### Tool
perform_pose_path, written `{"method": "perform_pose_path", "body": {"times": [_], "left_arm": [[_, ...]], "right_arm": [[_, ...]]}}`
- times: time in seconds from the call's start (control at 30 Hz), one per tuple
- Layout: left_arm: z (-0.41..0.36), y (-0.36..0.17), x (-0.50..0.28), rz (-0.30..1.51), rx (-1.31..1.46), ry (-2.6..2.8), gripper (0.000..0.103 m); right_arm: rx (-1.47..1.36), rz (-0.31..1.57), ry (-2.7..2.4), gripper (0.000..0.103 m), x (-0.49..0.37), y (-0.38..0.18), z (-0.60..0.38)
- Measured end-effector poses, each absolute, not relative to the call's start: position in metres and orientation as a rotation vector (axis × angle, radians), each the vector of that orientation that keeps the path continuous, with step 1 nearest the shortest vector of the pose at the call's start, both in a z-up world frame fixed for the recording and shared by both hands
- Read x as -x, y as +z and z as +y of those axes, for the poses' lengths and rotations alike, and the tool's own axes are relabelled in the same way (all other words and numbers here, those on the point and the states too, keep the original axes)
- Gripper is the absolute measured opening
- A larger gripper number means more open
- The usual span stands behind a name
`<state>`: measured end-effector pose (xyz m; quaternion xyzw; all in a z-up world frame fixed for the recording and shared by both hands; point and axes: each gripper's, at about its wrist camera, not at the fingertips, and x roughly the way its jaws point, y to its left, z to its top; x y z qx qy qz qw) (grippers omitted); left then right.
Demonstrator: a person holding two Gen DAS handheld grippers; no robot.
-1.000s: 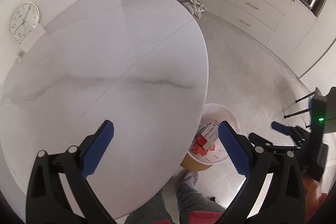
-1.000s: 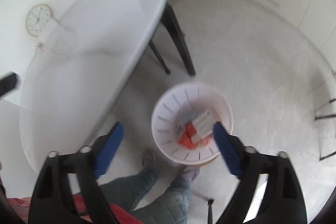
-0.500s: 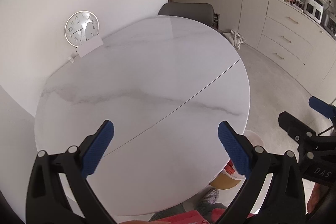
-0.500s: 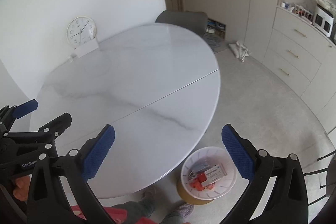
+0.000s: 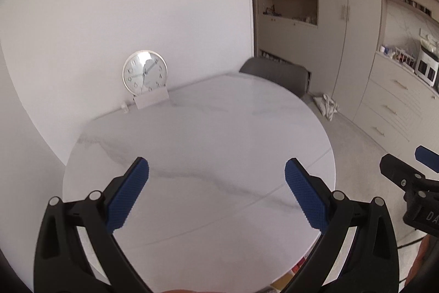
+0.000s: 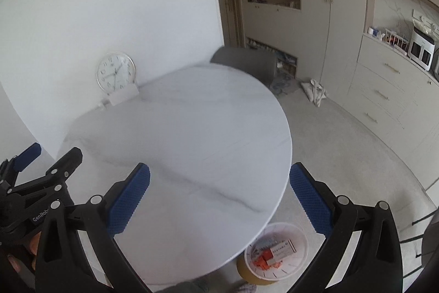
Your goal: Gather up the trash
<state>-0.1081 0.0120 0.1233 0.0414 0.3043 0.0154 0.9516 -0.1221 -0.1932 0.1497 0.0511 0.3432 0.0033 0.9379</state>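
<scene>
The trash bin (image 6: 277,251), a white slotted pail, stands on the floor (image 6: 343,144) just beside the near right edge of the tabletop (image 6: 186,133), partly tucked under its rim. Inside it lie a white printed box (image 6: 282,247) and some orange-red scraps (image 6: 264,257). The left tool (image 5: 216,195) and the right tool (image 6: 219,197) are both above the near edge of the tabletop, each with its blue pads spread wide and nothing between them. The tabletop is round, white marble with grey veins and a thin seam across it. At its far side a round clock (image 6: 115,73) leans against the white wall (image 6: 123,4), a small card (image 6: 123,96) propped before it. A grey chair (image 6: 244,65) sits behind the tabletop. Beige cabinets (image 6: 384,89) line the right of the room, and a pale bag (image 6: 314,91) lies on the floor near them.
</scene>
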Motion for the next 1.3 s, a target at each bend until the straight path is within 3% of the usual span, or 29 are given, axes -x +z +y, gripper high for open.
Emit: {"method": "perform_pose_path", "body": {"times": [0.13,0.3,0.67,1.3], "left_arm": [[0.017,0.174,0.102,0.563,-0.044,0.086,0.095],[0.022,0.195,0.099,0.553,-0.01,0.14,0.095],[0.043,0.162,0.101,0.606,-0.008,0.168,0.095],[0.055,0.144,0.073,0.646,-0.009,0.124,0.095]], "right_arm": [[-0.114,0.564,-0.031,0.101,0.122,0.208,-0.194],[-0.098,0.478,-0.038,0.101,0.132,0.236,-0.192],[-0.071,0.598,-0.007,0.101,0.116,0.188,-0.189],[-0.077,0.641,-0.02,0.101,0.094,0.176,-0.176]]}}
